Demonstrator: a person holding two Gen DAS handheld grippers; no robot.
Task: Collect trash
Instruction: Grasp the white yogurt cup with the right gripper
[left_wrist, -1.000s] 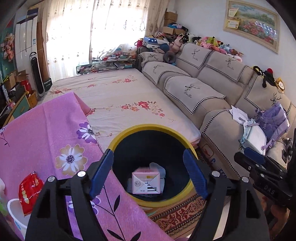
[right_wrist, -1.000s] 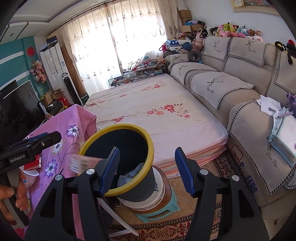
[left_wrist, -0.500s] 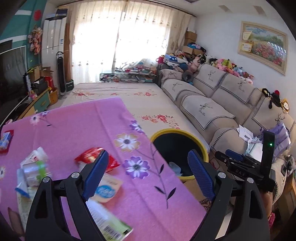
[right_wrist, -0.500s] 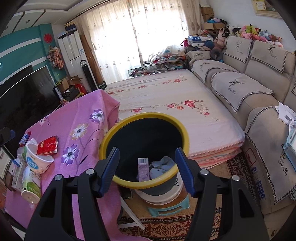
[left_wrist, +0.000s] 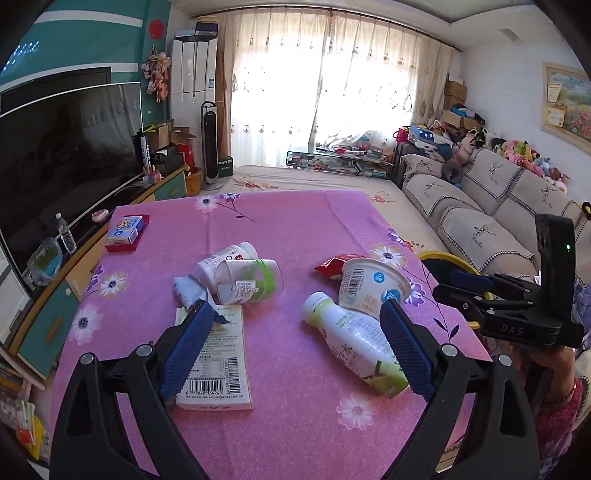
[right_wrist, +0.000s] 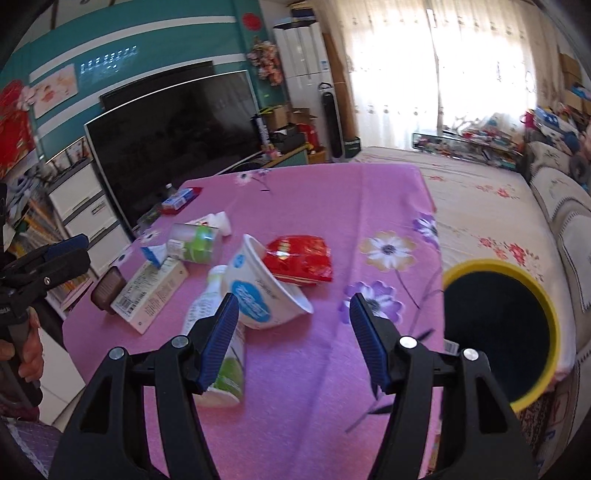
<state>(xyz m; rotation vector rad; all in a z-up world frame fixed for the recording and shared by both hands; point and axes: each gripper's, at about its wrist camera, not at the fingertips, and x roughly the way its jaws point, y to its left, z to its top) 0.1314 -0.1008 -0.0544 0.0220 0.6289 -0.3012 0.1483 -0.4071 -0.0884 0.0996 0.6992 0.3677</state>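
Both grippers over pink-clothed worktop (left_wrist: 295, 229), nothing held. Left gripper (left_wrist: 295, 354): jaws opening, wide apart, only cloth btwn them, no pad contact. Right gripper (right_wrist: 291, 339): jaws parted, released, empty.

Trash left on worktop: green-label bottle (left_wrist: 354, 343) on its side, just beside right blue pad of left gripper; tipped paper bowl (left_wrist: 369, 284) leaning on bottle neck, red snack bag (left_wrist: 332, 264) behind it. Flat barcode carton (left_wrist: 218, 365) near left pad, clear cup w/ green band (left_wrist: 247, 282) and white bottle (left_wrist: 225, 258) touching, crumpled wrapper (left_wrist: 188, 291) beside. Yellow-rimmed bin (right_wrist: 498, 332) off worktop's edge, right side.

Risks, as judged:
- Round bottle likely rolls if pinched off-centre; could knock bowl off worktop.
- Bowl resting on bottle: lifting bottle first prob tips bowl.
- Carton flat on cloth: pads may snag fabric, drag everything.
- Right-wrist view blurred: poor aim likely.
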